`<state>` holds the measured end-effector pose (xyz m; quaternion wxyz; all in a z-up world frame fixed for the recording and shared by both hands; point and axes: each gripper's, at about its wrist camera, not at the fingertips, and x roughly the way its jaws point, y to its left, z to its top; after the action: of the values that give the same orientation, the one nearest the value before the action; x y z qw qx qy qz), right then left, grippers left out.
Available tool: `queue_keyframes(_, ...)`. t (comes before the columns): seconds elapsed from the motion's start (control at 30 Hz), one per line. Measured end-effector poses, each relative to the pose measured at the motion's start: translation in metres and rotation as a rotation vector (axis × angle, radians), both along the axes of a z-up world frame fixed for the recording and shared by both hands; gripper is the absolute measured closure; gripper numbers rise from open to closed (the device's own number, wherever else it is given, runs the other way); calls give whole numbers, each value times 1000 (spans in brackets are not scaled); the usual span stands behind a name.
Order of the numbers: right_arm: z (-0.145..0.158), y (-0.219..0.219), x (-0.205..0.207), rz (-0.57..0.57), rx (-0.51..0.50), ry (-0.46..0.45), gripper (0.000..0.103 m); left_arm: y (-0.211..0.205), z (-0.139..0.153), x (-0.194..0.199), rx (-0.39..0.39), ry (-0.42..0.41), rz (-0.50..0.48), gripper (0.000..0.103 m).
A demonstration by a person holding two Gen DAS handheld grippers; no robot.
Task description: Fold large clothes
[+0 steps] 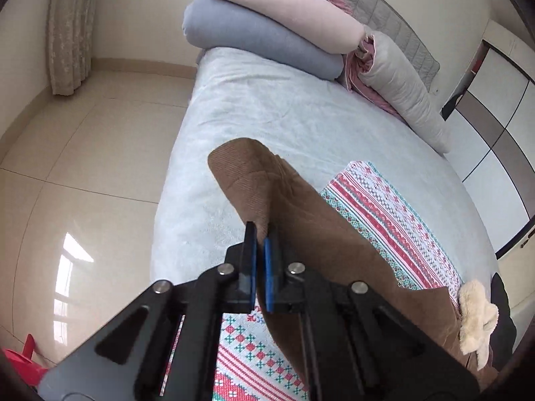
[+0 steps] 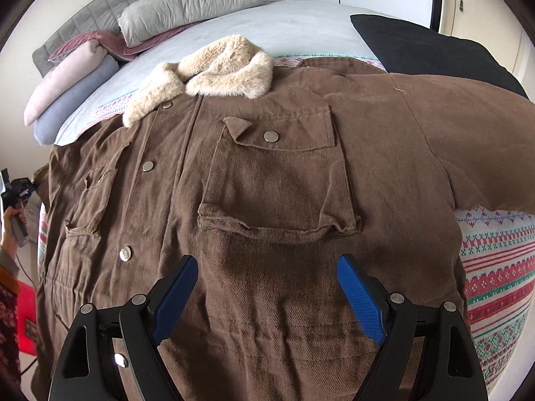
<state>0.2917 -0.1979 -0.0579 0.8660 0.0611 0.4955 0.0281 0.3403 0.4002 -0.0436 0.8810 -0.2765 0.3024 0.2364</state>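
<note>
Left wrist view: no brand, label or legible writing is visible. The left gripper (image 1: 260, 239) has its jaws brought together, blue pads nearly meeting, pinching a fold of the brown jacket (image 1: 321, 234); the sleeve end (image 1: 240, 163) stands up and away beyond the fingertips. The rest of the jacket trails to the right over a patterned blanket (image 1: 384, 207) laid on the bed (image 1: 267, 107), with the fur collar (image 1: 476, 320) at the far right edge. Rolled pink and blue bedding (image 1: 267, 26) is stacked at the head of the bed. Right wrist view: again no writing can be read. The jacket (image 2: 277, 173) lies spread flat, front up, across the patterned blanket (image 2: 491, 267), its fur collar (image 2: 214, 67) towards the headboard, a flapped chest pocket (image 2: 281, 180) directly ahead of the tongs, and metal snap buttons (image 2: 147, 166) down the placket. The right gripper (image 2: 267, 287) is wide open, fingers set just above the lower front panel, nothing clamped between them; contact with the cloth cannot be determined. At the left edge a hand (image 2: 11, 234) holds the other gripper at the jacket's side. A black cushion (image 2: 428, 46) lies at the far right.
</note>
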Motion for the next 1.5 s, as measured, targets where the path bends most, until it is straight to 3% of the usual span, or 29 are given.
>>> queue_keyframes(0.13, 9, -4, -4, -9, 0, -31, 17, 7, 13, -55, 66, -14, 175, 98)
queue_keyframes(0.23, 12, -8, -6, -17, 17, -39, 17, 24, -5, -85, 90, 38, 281, 98)
queue_keyframes(0.5, 23, -17, -14, -32, 55, -62, 17, 29, -80, -101, -16, 293, 368, 97)
queue_keyframes(0.63, 32, -26, -22, -44, 65, -86, 17, 20, -88, -90, -16, 465, 316, 89)
queue_keyframes(0.7, 34, -30, -22, -55, 73, -92, 17, 13, -75, -92, 11, 490, 307, 80)
queue_keyframes(0.73, 34, -32, -22, -61, 78, -93, 17, 7, -63, -96, 26, 463, 288, 72)
queue_keyframes(0.77, 34, -33, -20, -69, 86, -94, 17, 0, -50, -96, 46, 432, 269, 56)
queue_keyframes(0.8, 33, -34, -19, -77, 94, -95, 17, -8, -37, -96, 72, 398, 241, 46)
queue_keyframes(0.87, 31, -33, -20, -79, 109, -91, 17, -32, -14, -88, 108, 349, 132, 46)
queue_keyframes(0.97, 27, -28, -19, -65, 111, -81, 17, -81, 9, -64, 101, 281, -130, 46)
queue_keyframes(1.13, 19, -21, -17, -44, 97, -61, 17, -193, 18, 6, 154, 254, -559, 46)
queue_keyframes(1.2, 15, -21, -16, -41, 89, -55, 17, -229, 13, 38, 169, 260, -668, 56)
queue_keyframes(1.37, 9, -25, -16, -45, 73, -42, 17, -277, -25, 106, 116, 315, -761, 74)
queue_keyframes(1.43, 6, -27, -15, -47, 70, -34, 17, -276, -47, 127, 98, 329, -721, 76)
queue_keyframes(1.5, 1, -28, -12, -47, 63, -21, 17, -266, -49, 139, 128, 265, -664, 88)
